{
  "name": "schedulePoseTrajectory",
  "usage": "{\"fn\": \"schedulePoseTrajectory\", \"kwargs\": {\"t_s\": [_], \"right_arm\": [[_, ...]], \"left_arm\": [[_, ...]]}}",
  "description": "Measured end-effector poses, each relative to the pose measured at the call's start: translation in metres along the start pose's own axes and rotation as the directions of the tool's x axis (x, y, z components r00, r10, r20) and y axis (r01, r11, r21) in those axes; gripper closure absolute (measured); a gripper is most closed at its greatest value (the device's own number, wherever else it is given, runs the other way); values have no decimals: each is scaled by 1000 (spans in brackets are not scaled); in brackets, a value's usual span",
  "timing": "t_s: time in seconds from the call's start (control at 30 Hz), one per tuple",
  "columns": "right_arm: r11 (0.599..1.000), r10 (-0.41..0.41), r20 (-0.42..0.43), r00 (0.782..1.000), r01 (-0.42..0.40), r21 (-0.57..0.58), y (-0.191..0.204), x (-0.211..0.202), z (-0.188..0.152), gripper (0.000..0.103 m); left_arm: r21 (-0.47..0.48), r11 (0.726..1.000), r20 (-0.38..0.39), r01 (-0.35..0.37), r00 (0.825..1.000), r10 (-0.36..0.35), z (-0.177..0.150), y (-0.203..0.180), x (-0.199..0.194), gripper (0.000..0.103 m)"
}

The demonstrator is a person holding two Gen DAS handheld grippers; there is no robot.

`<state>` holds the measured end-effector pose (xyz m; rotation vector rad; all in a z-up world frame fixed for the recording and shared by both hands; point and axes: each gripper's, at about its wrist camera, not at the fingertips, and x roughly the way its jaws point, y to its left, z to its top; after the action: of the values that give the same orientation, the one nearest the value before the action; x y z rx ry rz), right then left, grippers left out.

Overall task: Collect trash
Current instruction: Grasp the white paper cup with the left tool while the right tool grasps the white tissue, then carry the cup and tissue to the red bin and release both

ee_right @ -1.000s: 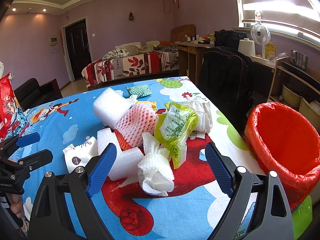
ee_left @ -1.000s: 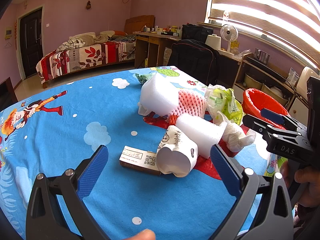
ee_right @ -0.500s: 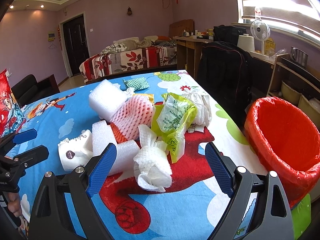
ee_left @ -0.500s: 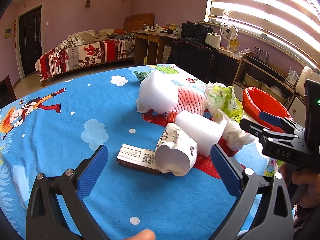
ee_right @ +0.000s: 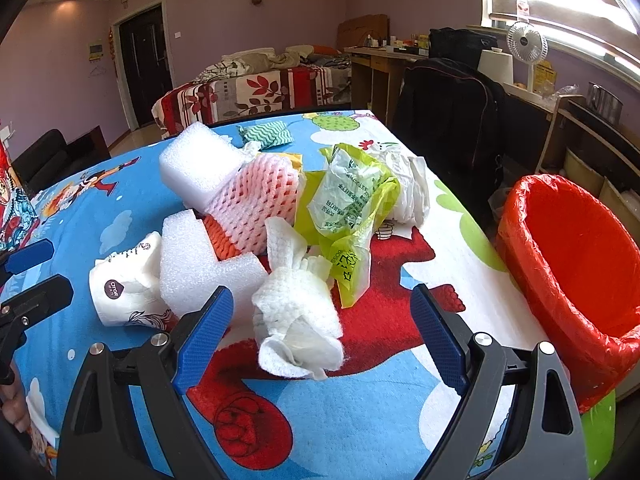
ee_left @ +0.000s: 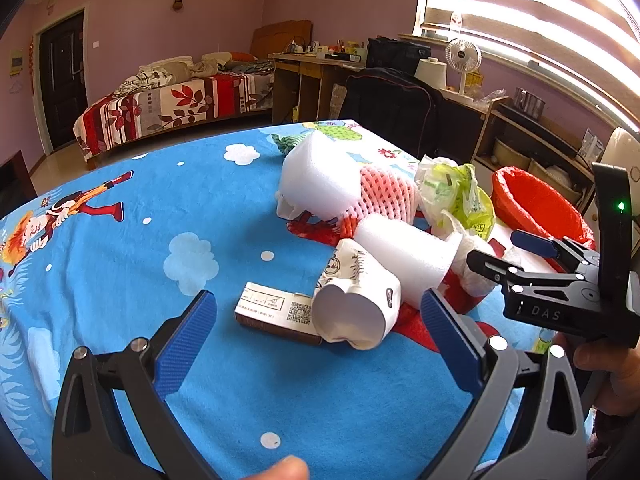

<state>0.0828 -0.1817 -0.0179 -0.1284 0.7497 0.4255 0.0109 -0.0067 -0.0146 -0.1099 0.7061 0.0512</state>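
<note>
We see a table covered with a blue cartoon cloth (ee_left: 120, 280), and on its middle lies a heap of trash. At the right edge of the table stands the bin lined with a red bag (ee_right: 576, 264), near the heap but not touching it. The biggest piece is a white foam block (ee_right: 200, 168) at the far side, and a pink foam net (ee_right: 256, 204) leans against it. Beside the net lies a yellow-green plastic bag (ee_right: 352, 208), with a white plastic bag (ee_right: 412, 192) just behind it. In front of the net lies a second white foam piece (ee_left: 404, 256), and next to it a crushed paper cup (ee_left: 360, 304) on its side, its open mouth toward the left wrist camera. A small carton with a QR code (ee_left: 276, 312) touches the cup on the left. A crumpled paper towel (ee_right: 296, 316) lies nearest to the right gripper (ee_right: 318, 328). Both tongs are held above the cloth with the fingers wide apart and nothing between them: the left gripper (ee_left: 318, 328) faces the cup and the carton, and the right gripper faces the paper towel. A small green patterned packet (ee_right: 266, 136) lies alone at the far end of the table.
</note>
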Motion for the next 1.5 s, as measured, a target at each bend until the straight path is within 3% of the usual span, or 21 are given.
{"fn": "schedulePoseTrajectory", "kwargs": {"t_s": [0.13, 0.23, 0.43, 0.57, 0.67, 0.8, 1.13, 1.5], "right_arm": [[1000, 10, -11, 1000, -10, -2, 1, 3, 1, 18], [1000, 12, -17, 1000, -13, -6, 2, 5, 1, 24], [1000, 29, -60, 998, -29, -7, 2, 13, -4, 42], [998, 55, -66, 996, -56, -22, 6, 13, -3, 64], [997, 73, -72, 995, -75, -29, 8, 10, -4, 67], [996, 87, -72, 994, -89, -26, 5, 7, -3, 70], [995, 95, -43, 995, -96, -32, 2, -8, -2, 72], [993, 118, 35, 992, -117, -27, -3, -46, 18, 72]], "left_arm": [[5, 1000, -28, -2, 1000, 2, -1, -2, 4, 5], [10, 1000, -45, 1, 999, -1, -1, -7, 9, 5], [26, 1000, -75, 9, 997, -7, 2, -19, 20, 5], [32, 999, -106, 8, 994, -4, 3, -25, 32, 12], [29, 1000, -128, 13, 992, -9, 4, -27, 41, 18], [18, 1000, -174, 25, 985, -21, 4, -27, 56, 40], [43, 999, -170, -1, 985, 9, 8, -37, 48, 42], [41, 993, -63, -107, 992, 110, 38, -36, 6, 42]]}}
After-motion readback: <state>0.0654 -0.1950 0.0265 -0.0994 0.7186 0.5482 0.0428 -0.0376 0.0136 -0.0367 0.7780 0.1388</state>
